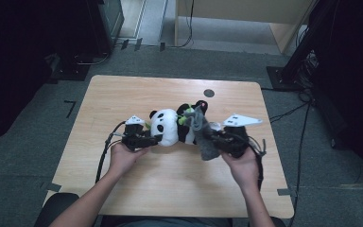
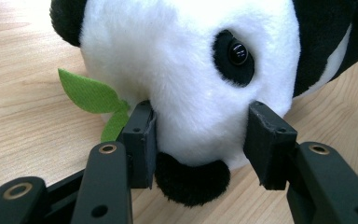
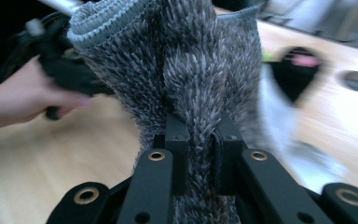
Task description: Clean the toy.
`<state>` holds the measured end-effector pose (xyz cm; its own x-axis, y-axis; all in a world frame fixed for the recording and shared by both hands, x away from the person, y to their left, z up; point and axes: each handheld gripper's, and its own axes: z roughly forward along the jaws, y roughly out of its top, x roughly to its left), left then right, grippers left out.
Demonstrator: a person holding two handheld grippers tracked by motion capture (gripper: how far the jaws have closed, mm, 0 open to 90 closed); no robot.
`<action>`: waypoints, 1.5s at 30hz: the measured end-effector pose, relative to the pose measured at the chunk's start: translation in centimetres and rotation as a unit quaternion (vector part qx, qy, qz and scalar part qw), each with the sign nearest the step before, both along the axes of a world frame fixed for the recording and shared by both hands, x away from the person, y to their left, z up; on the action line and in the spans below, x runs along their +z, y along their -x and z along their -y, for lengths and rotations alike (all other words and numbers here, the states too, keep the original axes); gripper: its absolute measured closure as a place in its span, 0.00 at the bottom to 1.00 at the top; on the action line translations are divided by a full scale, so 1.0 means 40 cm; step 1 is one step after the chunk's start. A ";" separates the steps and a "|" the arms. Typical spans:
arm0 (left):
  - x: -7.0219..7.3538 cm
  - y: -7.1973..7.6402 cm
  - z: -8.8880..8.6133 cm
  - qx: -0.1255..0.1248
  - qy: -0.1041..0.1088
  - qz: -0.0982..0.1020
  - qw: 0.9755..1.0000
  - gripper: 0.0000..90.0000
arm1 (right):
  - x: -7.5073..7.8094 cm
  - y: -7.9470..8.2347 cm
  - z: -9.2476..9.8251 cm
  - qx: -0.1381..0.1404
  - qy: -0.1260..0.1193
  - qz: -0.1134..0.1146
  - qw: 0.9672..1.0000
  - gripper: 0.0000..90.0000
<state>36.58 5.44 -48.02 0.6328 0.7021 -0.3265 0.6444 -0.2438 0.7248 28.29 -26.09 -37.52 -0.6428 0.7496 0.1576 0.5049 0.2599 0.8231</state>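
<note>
Panda plush (image 2: 186, 88) head clamped in left hand-held gripper (image 2: 200, 140); right hand-held gripper (image 3: 200, 154) pinching grey cloth (image 3: 186, 70).

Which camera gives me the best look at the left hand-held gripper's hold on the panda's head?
The left gripper view: the left hand-held gripper has both pads pressed into the white snout of the plush panda. The high view shows the panda lying on the table, small, the contact hidden. The right gripper view shows the grey furry cloth pinched instead.
</note>
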 end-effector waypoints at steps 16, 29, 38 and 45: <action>0.004 -0.005 0.001 0.004 0.000 -0.005 1.000 0.57 | -0.215 -0.095 -0.223 0.071 0.041 -0.043 0.996 0.90; 0.004 -0.006 0.000 0.002 -0.001 -0.003 1.000 0.57 | -0.217 -0.109 -0.121 0.038 0.051 -0.041 0.997 0.89; 0.004 -0.008 0.000 0.001 0.000 -0.002 1.000 0.57 | -0.153 -0.074 -0.021 0.001 0.051 -0.023 0.998 0.89; 0.005 -0.010 -0.001 0.001 0.000 -0.005 1.000 0.57 | -0.110 -0.053 0.033 -0.025 0.041 -0.008 0.999 0.89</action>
